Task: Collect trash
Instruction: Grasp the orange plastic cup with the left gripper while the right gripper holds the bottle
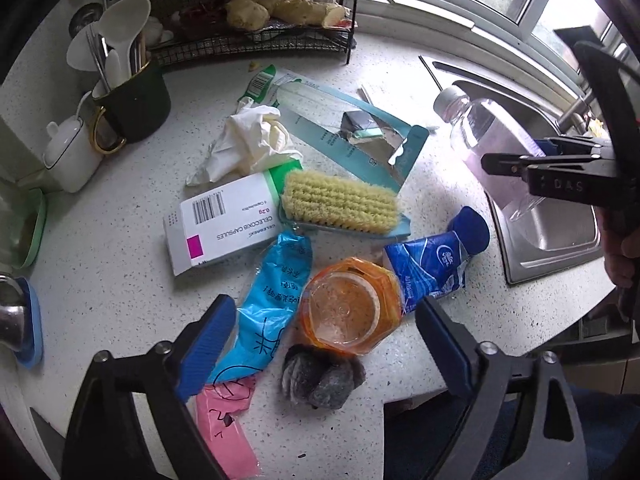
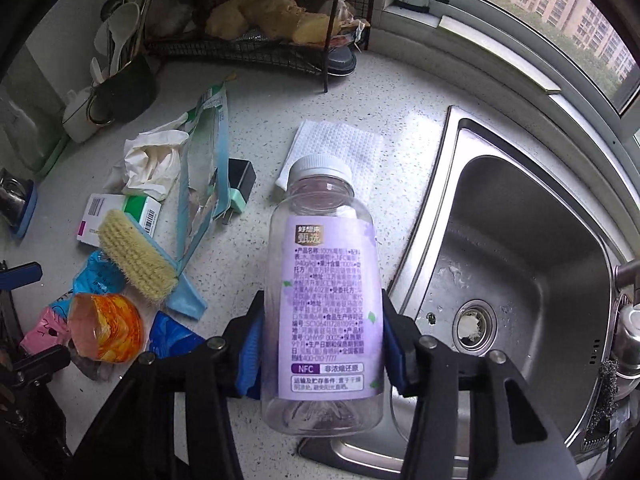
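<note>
My right gripper (image 2: 322, 344) is shut on a clear plastic bottle (image 2: 324, 288) with a purple label and white cap, held above the counter beside the sink; the bottle also shows in the left wrist view (image 1: 484, 132). My left gripper (image 1: 320, 332) is open and empty, hovering over an orange plastic cup (image 1: 348, 308). Around the cup lie a cyan wrapper (image 1: 276, 292), a blue wrapper (image 1: 432, 268), a pink wrapper (image 1: 226, 412), a grey scrub wad (image 1: 320, 376), a medicine box (image 1: 224, 224), crumpled white paper (image 1: 244, 144) and torn teal packaging (image 1: 360, 132).
A scrubbing brush (image 1: 340, 204) lies mid-counter. A steel sink (image 2: 520, 264) is at right. A wire rack with ginger (image 1: 280, 8), a utensil mug (image 1: 132, 100) and a white pot (image 1: 68, 152) stand at the back. A paper towel (image 2: 340, 148) and charger plug (image 2: 240, 192) lie nearby.
</note>
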A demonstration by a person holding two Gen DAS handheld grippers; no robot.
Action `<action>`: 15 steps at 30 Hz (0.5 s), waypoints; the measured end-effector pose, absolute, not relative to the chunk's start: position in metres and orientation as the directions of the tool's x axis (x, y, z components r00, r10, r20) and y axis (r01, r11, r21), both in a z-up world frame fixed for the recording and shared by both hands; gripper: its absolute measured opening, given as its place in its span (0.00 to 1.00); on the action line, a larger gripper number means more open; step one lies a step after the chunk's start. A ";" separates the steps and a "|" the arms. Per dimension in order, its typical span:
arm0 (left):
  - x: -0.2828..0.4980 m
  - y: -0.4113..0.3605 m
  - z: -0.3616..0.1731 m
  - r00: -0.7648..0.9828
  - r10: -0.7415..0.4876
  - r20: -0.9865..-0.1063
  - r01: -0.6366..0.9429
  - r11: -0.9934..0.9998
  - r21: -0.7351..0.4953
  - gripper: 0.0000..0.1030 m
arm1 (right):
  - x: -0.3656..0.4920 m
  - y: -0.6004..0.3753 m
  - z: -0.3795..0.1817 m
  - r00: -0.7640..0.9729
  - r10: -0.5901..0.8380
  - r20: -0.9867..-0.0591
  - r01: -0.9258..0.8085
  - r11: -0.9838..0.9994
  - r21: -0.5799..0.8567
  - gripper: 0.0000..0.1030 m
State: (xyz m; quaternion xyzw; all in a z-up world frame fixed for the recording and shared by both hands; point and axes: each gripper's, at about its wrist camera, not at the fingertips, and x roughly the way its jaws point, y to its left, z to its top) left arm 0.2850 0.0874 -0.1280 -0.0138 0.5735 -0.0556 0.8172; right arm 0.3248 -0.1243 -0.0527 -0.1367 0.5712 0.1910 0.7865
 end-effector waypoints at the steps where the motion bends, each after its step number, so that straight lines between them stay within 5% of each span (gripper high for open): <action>1: 0.286 0.085 -0.131 0.326 -0.096 -0.941 0.081 0.994 -0.073 0.79 | 0.321 -0.130 -0.046 0.276 0.150 -0.949 -0.449 0.893 0.011 0.46; 15: 0.297 0.074 -0.152 0.266 -0.139 -0.954 0.125 0.986 -0.109 0.73 | 0.292 -0.125 -0.061 0.267 0.168 -0.949 -0.423 0.905 0.042 0.46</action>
